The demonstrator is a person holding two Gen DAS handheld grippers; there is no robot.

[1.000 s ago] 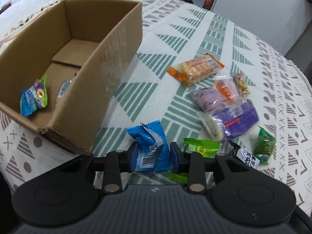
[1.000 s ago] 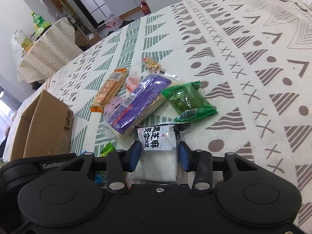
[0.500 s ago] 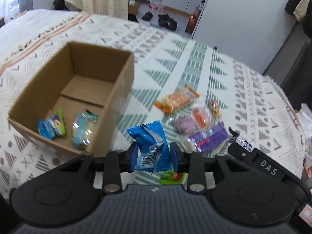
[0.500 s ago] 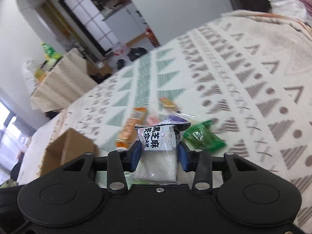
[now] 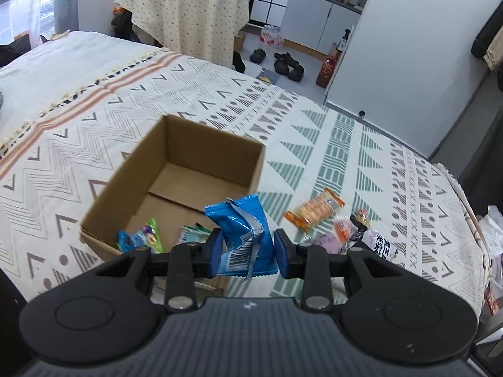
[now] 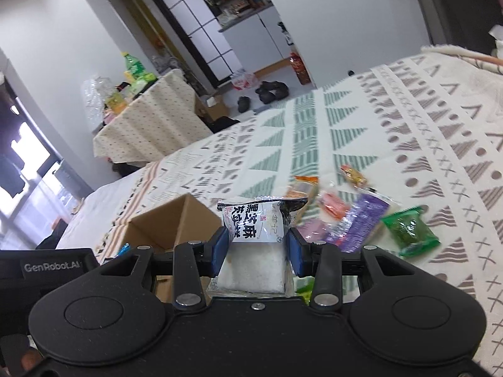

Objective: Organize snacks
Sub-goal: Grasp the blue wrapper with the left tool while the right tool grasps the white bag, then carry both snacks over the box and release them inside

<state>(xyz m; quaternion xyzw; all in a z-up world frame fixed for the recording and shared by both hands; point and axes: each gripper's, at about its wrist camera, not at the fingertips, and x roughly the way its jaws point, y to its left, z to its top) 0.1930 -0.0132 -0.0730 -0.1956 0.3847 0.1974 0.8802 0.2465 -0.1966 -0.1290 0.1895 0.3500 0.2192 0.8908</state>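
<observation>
My left gripper [image 5: 248, 253] is shut on a blue snack packet [image 5: 243, 232], held in the air above the near right corner of an open cardboard box [image 5: 125, 172]. Two small packets [image 5: 140, 240] lie inside the box. My right gripper [image 6: 256, 248] is shut on a white packet with black print [image 6: 254, 226], raised over the patterned cloth, with the box [image 6: 163, 229] to its left. Loose snacks remain on the cloth: an orange cracker pack [image 5: 316, 210], a purple pack [image 6: 361, 223] and a green packet [image 6: 408, 231].
The patterned cloth [image 5: 345, 144] covers a wide surface that drops off at the right edge. Beyond it stand a small table with a dotted cloth [image 5: 185, 9], shoes on the floor [image 5: 283, 61] and white cabinets. The left gripper's body [image 6: 47, 264] shows at the right view's left edge.
Both grippers have risen well above the cloth with their packets. The left one has moved toward the box, whose inside now shows more fully.
</observation>
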